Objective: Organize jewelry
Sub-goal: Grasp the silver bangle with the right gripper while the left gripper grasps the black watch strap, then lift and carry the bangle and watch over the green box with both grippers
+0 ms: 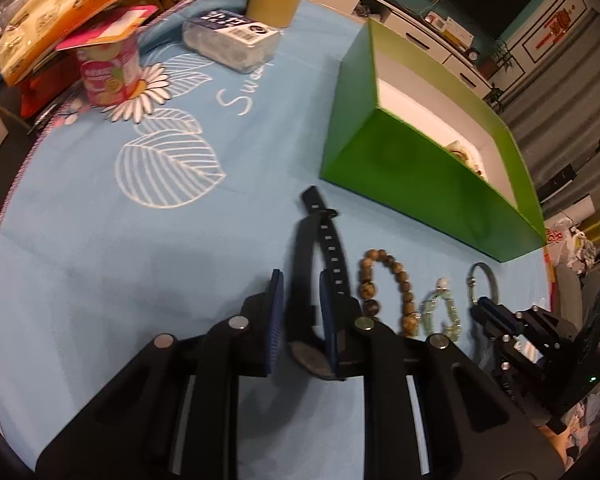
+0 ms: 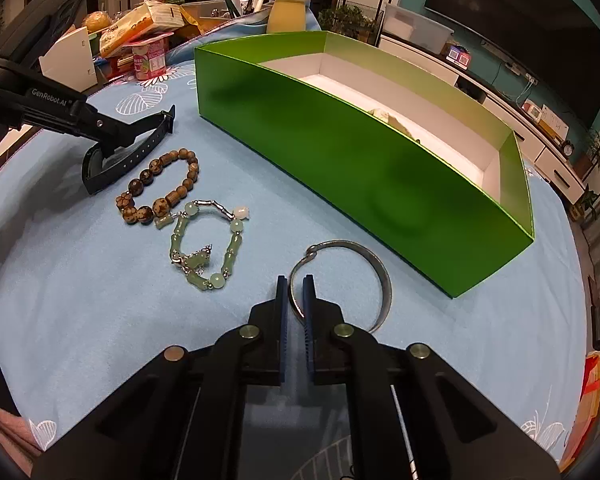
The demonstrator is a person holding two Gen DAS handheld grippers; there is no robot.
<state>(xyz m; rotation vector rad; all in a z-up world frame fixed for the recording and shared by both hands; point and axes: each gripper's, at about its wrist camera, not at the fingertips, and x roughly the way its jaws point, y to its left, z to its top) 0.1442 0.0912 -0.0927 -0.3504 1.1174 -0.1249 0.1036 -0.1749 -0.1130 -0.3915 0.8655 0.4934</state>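
A black watch lies on the blue cloth, and my left gripper is shut on its strap near the case. The right wrist view shows this gripper clamping the watch from the left. My right gripper is shut on the near rim of a silver bangle that lies flat on the cloth. Between the two lie a brown wooden bead bracelet and a green jade bracelet. Beyond them stands an open green box with a white inside and some pale jewelry in it.
At the far left of the table stand a pink yoghurt cup, a wrapped tissue pack, an orange snack bag and a yellow jar. The round table's edge curves along the left. Cabinets line the far wall.
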